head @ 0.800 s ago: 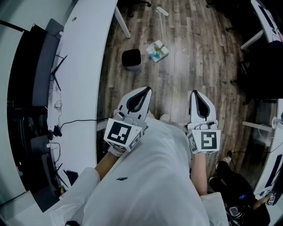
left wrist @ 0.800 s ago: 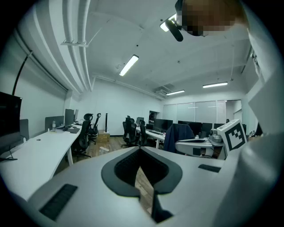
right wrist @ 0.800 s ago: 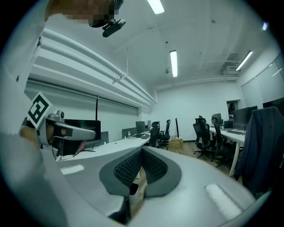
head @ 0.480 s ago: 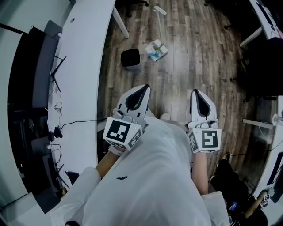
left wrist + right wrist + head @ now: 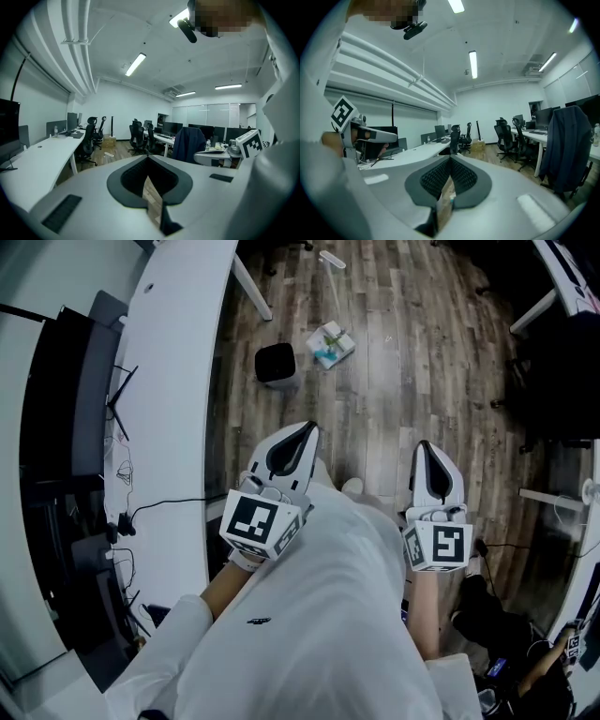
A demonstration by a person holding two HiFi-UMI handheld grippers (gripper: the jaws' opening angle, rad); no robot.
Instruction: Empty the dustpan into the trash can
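A small black trash can [image 5: 277, 365] stands on the wooden floor beside the long desk. Just right of it lies the white dustpan [image 5: 331, 343] holding light debris, its thin handle [image 5: 330, 261] lying away from me. Both grippers are held in front of the person's body, well short of those two things. The left gripper [image 5: 307, 430] is shut and empty; in its own view the pads meet at the tip [image 5: 147, 157]. The right gripper [image 5: 424, 445] is also shut and empty, jaws together [image 5: 450, 158]. Neither gripper view shows the dustpan or the can clearly.
A long white desk [image 5: 178, 381] with a monitor and cables runs along the left; its leg [image 5: 251, 287] stands near the can. Dark office chairs and another desk [image 5: 553, 296] crowd the right side. Bare wooden floor [image 5: 394, 390] lies between me and the dustpan.
The right gripper has shifted slightly to the right and back toward the person. The left gripper holds its place. Both stay shut.
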